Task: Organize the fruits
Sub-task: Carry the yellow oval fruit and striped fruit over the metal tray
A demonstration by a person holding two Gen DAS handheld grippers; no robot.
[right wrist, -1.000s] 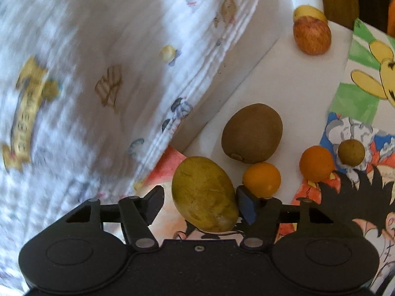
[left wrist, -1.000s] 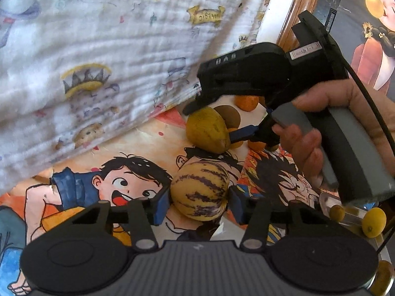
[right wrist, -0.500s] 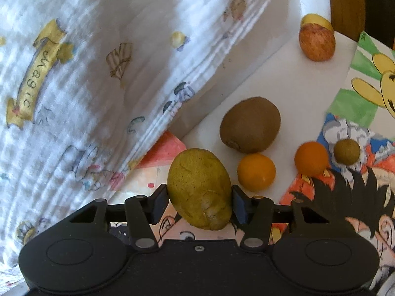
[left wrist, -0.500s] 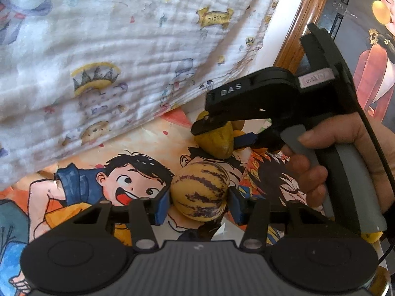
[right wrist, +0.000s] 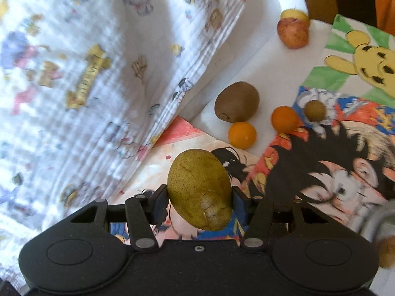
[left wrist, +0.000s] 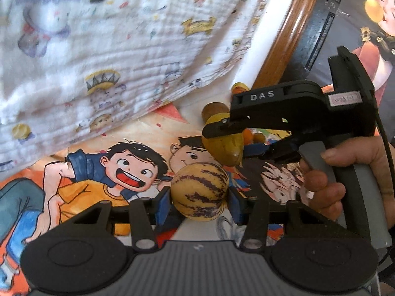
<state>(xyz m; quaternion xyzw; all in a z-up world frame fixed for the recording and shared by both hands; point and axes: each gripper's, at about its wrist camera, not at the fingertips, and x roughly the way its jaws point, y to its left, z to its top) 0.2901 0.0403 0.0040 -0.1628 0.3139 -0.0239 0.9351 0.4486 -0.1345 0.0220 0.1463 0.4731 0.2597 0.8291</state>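
Left gripper clamped on striped pepino melon, long axis roughly crosswise. Right gripper just closed onto green pear, long axis pointing away, above cartoon mat. Right view only: kiwi, probably an apple near far edge.

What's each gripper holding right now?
Left gripper: shut on the striped melon.
Right gripper: shut on the green pear.

Striped yellow melon with purple streaks, clamped between blue pads, lifted off cartoon mat. Speckled green-yellow pear pinched likewise, tilted. On desk beyond: brown kiwi, two oranges, small kiwi, red apple.
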